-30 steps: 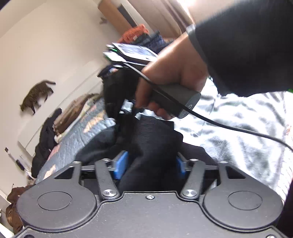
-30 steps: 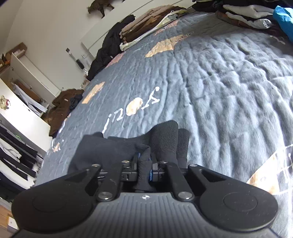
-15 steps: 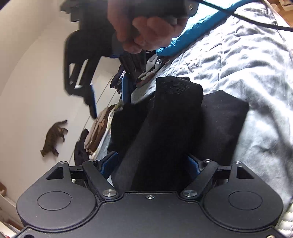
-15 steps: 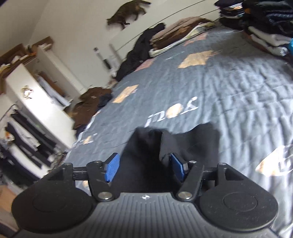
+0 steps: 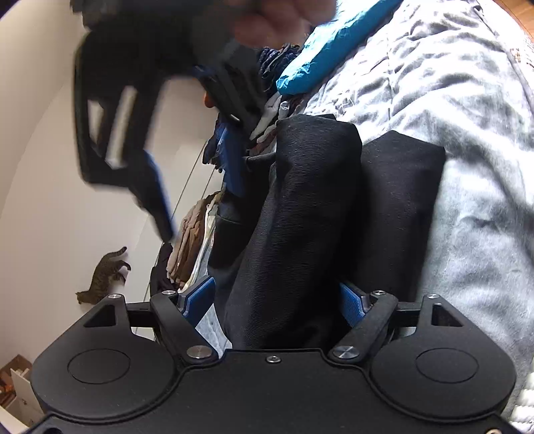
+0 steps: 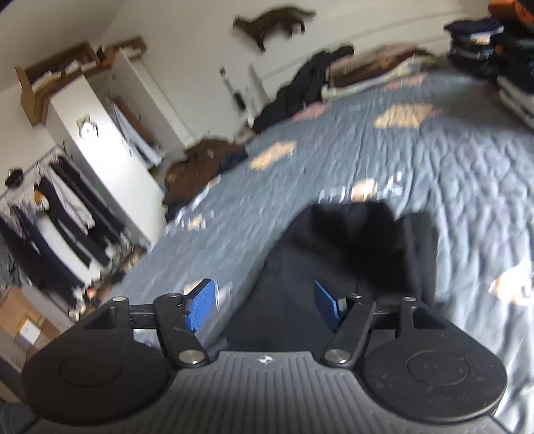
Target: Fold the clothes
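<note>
- A bedroom: a bed under a grey-blue quilted bedspread (image 6: 417, 173) with tan patches fills most of the right wrist view, and a white wall stands behind it.
- A tabby cat (image 6: 272, 23) shows against that wall; the left wrist view catches it too (image 5: 103, 275).
- A white wardrobe (image 6: 100, 143) stands to the left, with dark clothes on a hanging rail (image 6: 50, 213) beside it.
- Stacks of folded clothes (image 6: 494, 43) sit at the far right edge of the bed, and a brown heap (image 6: 197, 167) lies off its left side.
- The black garment (image 5: 317, 213) lies folded on the bedspread, one ribbed fold doubled over a flatter layer; the right wrist view shows it blurred (image 6: 350, 253).
- The left gripper (image 5: 277, 300) has its blue fingers (image 5: 200, 297) spread wide, having just been opening; the garment runs between them, with a clear gap at the left pad, so it is not clamped.
- The right gripper (image 6: 263, 305) has just been opening as well; its fingers (image 6: 200, 305) stand apart, with the garment beneath and between them and not pinched.
- In the left wrist view the right gripper (image 5: 197, 187) hangs blurred above the garment, held in a hand (image 5: 283, 20) at the top edge.
- A bright blue cloth (image 5: 327, 50) lies beyond, on the bed.
</note>
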The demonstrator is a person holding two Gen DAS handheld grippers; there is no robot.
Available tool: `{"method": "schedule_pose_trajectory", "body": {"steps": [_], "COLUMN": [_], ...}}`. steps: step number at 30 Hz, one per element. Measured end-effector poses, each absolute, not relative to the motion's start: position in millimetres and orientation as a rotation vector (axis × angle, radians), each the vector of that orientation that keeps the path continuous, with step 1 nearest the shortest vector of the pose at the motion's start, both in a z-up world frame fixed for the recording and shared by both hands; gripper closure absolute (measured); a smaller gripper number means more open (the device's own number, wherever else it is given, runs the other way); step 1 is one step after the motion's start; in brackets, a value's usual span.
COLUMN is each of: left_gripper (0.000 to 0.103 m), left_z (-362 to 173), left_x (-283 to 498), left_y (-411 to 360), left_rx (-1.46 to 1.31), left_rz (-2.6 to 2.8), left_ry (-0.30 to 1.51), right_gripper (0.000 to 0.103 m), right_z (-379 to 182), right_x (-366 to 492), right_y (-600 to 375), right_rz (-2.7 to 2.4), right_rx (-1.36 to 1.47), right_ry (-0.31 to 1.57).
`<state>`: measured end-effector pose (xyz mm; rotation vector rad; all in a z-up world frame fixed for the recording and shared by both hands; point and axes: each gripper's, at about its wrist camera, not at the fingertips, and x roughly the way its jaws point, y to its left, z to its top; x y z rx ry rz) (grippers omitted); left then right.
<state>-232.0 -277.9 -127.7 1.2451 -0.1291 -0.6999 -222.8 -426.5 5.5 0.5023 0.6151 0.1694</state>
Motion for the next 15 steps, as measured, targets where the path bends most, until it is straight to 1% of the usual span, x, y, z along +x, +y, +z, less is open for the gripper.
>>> {"method": "schedule_pose_trajectory", "body": {"steps": [5, 11, 15], "left_gripper": [0.026, 0.025, 0.025], "left_z": [-133, -130, -135], "left_x": [-225, -195, -200], "left_y": [-276, -240, -237], "left_rx": [1.285, 1.337, 1.381], "left_rz": [-0.694, -0.684, -0.687], "left_ry": [-0.119, -0.078, -0.097], "right_gripper": [0.039, 0.041, 0.043], "right_z": [-40, -48, -51], "right_x": [-213, -229, -231], "right_y": [-418, -415, -411], "right_rz": [0.166, 0.170, 0.194], "right_rx": [0.484, 0.390, 0.349], "right_ry": [0.758, 0.770, 0.779]}}
